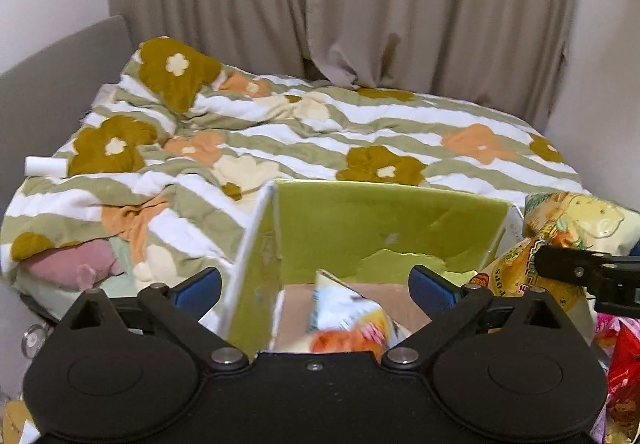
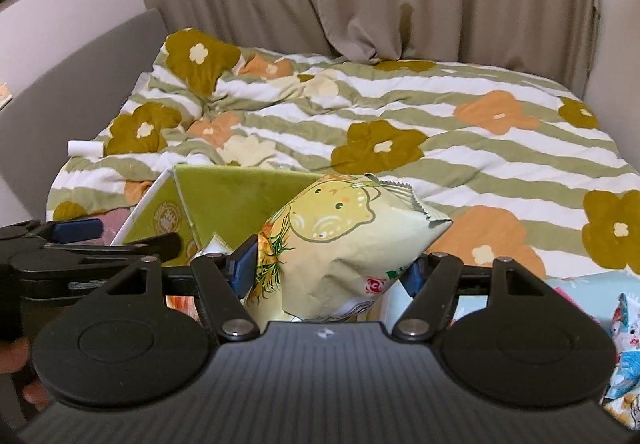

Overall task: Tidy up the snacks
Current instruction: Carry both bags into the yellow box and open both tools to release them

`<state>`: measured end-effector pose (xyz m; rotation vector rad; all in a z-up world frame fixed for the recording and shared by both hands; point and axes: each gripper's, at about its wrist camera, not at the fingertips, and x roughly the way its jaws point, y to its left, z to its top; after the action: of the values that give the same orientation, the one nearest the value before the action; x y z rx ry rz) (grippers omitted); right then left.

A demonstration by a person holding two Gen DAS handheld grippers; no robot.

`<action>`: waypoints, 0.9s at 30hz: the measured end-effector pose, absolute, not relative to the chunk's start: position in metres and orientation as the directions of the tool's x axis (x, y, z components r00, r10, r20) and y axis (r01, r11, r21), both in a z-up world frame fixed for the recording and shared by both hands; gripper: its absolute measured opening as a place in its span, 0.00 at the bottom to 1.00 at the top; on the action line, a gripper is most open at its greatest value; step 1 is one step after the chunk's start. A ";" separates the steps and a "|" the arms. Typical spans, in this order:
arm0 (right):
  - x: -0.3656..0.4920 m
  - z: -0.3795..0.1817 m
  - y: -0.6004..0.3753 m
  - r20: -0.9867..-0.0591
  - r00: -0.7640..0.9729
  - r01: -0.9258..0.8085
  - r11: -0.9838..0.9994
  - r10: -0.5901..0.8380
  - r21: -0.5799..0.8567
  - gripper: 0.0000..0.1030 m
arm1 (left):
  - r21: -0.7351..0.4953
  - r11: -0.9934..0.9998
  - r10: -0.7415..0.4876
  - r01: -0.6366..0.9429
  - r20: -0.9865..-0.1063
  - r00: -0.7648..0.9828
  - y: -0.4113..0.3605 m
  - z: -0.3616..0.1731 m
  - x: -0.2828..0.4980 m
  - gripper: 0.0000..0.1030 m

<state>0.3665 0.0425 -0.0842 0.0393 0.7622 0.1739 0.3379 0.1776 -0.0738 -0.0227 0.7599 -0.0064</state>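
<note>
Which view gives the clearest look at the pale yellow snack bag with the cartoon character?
The right wrist view: the pale yellow cartoon snack bag fills its centre, held between the right gripper jaws. The left wrist view shows the bag only at its right edge, partly hidden.

The pale yellow snack bag (image 2: 352,240) clamped between the right gripper's (image 2: 330,268) pads carries a small red square logo with white characters near its lower edge, too blurred to read. Seen from the left wrist view, the same bag (image 1: 516,276) shows the vertical letters "POPS" along its left side, just left of the right gripper's finger. The green box (image 2: 168,222) to the left of the right gripper bears a round pale emblem; its lettering cannot be made out.
</note>
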 end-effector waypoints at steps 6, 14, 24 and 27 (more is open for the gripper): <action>0.379 -0.084 0.047 -0.688 0.692 -0.196 0.974 0.218 0.112 0.82 | -0.019 0.998 0.032 -0.061 -0.676 0.736 0.188 -0.060 0.323 0.99; 0.406 -0.090 0.067 -0.683 0.672 -0.250 0.956 0.286 0.155 0.84 | 0.027 0.996 0.085 -0.089 -0.671 0.736 0.190 -0.056 0.318 0.99; 0.411 -0.116 0.074 -0.722 0.653 -0.249 0.965 0.230 0.083 1.00 | 0.037 0.994 0.103 -0.108 -0.688 0.719 0.191 -0.064 0.312 0.99; 0.409 -0.114 0.072 -0.726 0.645 -0.257 0.962 0.239 0.088 1.00 | 0.028 0.994 0.097 -0.108 -0.688 0.719 0.193 -0.062 0.312 0.99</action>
<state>0.4085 0.0717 -0.1138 -0.0244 0.8232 0.2823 0.3119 0.1930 -0.0622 -0.0148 0.7599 0.1136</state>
